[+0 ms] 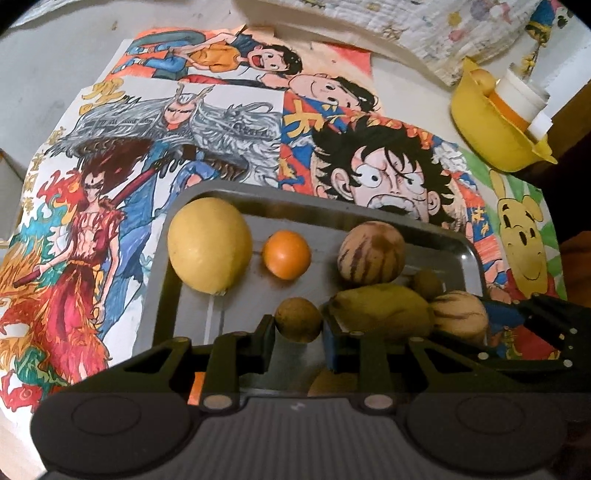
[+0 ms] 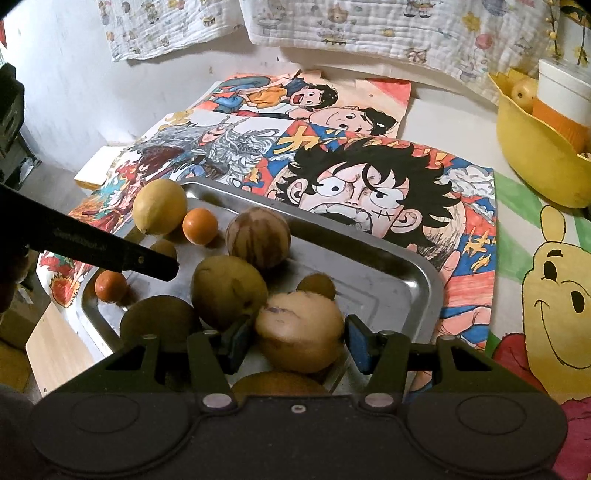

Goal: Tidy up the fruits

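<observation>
A metal tray holds several fruits. My left gripper is shut on a small brown round fruit over the tray's near left part. Beyond it lie a large yellow citrus, an orange, a striped round fruit and a greenish pear-shaped fruit. My right gripper is shut on a pale, faintly striped fruit over the tray's near side. In the right wrist view the left gripper's black finger reaches in from the left, and a second orange sits under it.
A yellow bowl at the back right holds a white and orange cup and a yellow fruit. Coloured cartoon drawings cover the table under and around the tray. Quilted cloth hangs at the back.
</observation>
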A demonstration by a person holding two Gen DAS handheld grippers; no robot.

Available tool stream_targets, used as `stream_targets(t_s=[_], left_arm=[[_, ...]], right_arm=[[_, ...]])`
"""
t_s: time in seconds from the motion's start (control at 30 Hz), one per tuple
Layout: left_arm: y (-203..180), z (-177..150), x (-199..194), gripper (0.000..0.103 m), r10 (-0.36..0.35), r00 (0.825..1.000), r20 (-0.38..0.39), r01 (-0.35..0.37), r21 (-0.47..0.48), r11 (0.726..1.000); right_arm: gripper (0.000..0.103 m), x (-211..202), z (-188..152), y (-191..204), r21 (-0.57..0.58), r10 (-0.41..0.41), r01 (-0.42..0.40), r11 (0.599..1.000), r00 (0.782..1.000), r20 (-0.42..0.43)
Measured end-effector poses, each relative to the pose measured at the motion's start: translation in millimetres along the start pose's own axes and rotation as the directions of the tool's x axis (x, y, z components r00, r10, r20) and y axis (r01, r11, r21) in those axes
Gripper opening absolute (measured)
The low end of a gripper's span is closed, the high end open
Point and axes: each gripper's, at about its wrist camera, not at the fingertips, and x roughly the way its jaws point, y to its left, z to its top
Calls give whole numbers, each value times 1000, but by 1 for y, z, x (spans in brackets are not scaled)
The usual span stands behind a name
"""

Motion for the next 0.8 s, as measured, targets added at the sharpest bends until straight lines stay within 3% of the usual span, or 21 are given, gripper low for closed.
stream_targets(t_s=[0.4,0.53,0.67,0.8], left_arm=[[3,-3,8,30,14,999,-44,-14,-11,1000],[4,-2,5,37,-7,1000,-28,7,-25,1000],[5,-2,5,37,0,1000,-27,0,-26,1000],[6,-3,4,46,7,1000,-26,-8,-35,999]], right_arm=[[57,1,1,2,13,-1,1,1000,1000,-2],[64,0,0,3,13,-6,6,1000,1000,3],[67,-2,-2,6,13,-7,7,1000,1000,8],[72,-3,-3,7,13,-10,10,1000,1000,10]])
